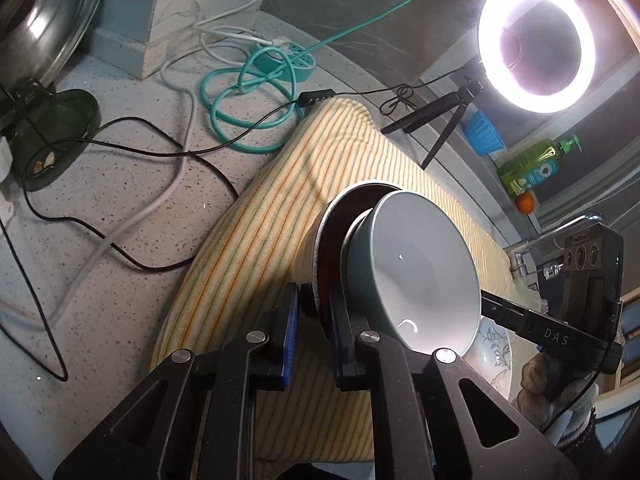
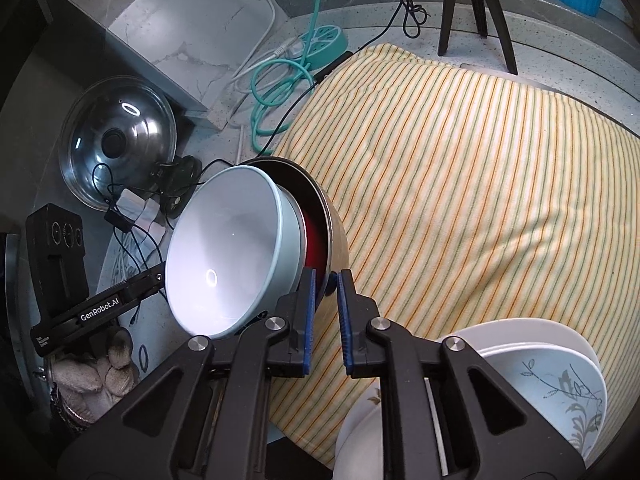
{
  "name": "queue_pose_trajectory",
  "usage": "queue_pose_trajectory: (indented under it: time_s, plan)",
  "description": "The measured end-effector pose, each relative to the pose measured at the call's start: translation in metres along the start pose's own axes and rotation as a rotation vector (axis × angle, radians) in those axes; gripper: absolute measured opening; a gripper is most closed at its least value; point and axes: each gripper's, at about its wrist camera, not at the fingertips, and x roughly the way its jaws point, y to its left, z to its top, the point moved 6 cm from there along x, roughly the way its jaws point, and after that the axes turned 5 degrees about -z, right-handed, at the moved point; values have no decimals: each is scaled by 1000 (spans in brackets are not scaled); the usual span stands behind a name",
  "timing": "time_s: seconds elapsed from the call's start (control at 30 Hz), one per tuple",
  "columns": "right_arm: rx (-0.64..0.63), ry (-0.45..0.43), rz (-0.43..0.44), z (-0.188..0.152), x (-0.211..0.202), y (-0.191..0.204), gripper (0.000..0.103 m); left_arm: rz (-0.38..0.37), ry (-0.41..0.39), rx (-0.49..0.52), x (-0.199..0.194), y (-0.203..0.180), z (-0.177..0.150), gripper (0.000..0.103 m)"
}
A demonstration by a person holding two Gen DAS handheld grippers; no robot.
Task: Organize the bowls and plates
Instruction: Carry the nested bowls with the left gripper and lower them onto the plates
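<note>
**Nested bowls gripped from both sides, above striped cloth**

The striped cloth (image 2: 460, 168) covers the counter; over it a steel bowl (image 2: 334, 236) with red lining is held tilted, a pale blue-grey bowl (image 2: 228, 256) nested inside. A plate stack (image 2: 560, 376) is seen at near right. The left gripper (image 1: 314, 312) is clamped on the steel bowl's rim; the right gripper (image 2: 325, 304) likewise, on the opposite edge. Step judged: carrying the nested pair. Next, level transport and gentle set-down are called for, so the inner bowl isn't slid out.
</note>
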Motion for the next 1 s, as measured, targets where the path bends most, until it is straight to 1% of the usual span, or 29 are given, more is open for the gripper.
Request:
queue_pose_trajectory:
  time_s: [0.3,0.6,0.77,1.0]
  plan:
    - [36,-61,4,-8,-40,-11,13,-36,-13,60,-10,-30,1,10]
    - [120,-140,-20,-31,-91,-41,13,-112,-1,159,-11,-81,-1,11]
    - [174,-173,-42,-49,-113,-61,13,-157,26,212,-4,-108,-5,11]
    - [251,-195,-79,-75,-133,-90,13,-200,85,272,11,-139,-22,11]
